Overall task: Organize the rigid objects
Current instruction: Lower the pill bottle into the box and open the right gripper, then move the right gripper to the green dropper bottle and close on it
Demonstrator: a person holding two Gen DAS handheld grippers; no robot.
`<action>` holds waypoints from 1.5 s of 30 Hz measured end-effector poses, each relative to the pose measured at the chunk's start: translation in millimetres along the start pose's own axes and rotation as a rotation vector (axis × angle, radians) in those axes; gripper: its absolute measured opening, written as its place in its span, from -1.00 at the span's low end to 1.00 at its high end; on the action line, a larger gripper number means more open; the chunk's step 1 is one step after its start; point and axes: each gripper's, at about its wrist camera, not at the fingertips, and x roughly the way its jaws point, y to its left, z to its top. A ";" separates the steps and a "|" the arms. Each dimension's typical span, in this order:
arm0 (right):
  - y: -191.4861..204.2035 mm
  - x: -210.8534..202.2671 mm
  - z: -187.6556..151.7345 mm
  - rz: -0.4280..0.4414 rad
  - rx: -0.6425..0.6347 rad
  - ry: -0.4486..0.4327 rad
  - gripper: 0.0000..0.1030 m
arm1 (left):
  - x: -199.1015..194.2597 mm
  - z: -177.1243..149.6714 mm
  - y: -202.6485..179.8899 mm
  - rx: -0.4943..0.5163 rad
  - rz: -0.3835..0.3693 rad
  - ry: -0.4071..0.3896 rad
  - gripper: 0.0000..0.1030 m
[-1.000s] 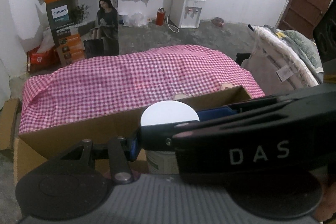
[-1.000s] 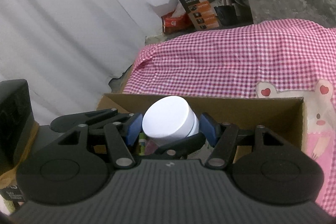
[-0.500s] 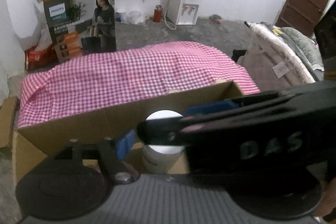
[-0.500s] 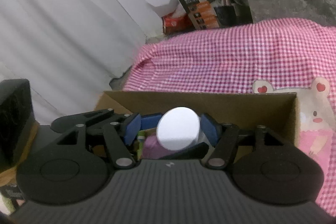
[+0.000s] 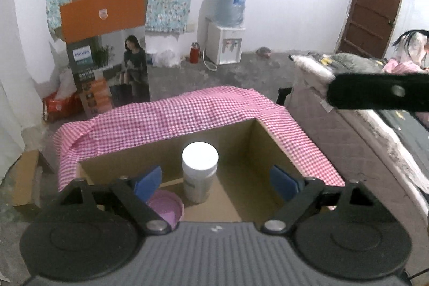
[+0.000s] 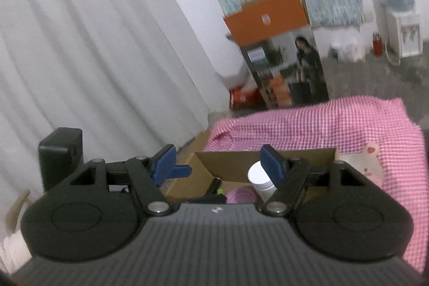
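A white jar (image 5: 199,173) with a white lid stands upright on the floor of the open cardboard box (image 5: 257,146). Beside it lies a round purple lid (image 5: 166,207). My left gripper (image 5: 215,178) hovers above the jar, its jaws opening, and the blue pads (image 5: 148,182) stand well clear of it. My right gripper (image 6: 218,168) is higher and further back, jaws also opening with nothing between them. In its view the jar (image 6: 257,176) and purple lid (image 6: 240,196) show inside the box (image 6: 236,165). A black bar of the right gripper (image 5: 375,95) crosses the upper right of the left wrist view.
A pink checked cloth (image 5: 174,119) covers the surface behind and beside the box. A tall printed carton (image 5: 107,58) and a water dispenser (image 5: 226,44) stand on the floor beyond. A mattress edge (image 5: 362,152) runs along the right. White curtains (image 6: 93,44) hang at the left.
The white jar went from between the pads down onto the box floor. Both grippers let go, widened their jaws and pulled up and back from the box.
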 end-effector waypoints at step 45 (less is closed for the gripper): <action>3.2 23.0 -193.6 -0.109 -0.056 0.158 -0.57 | 27.5 -181.0 -87.7 0.234 -0.004 -0.107 -0.34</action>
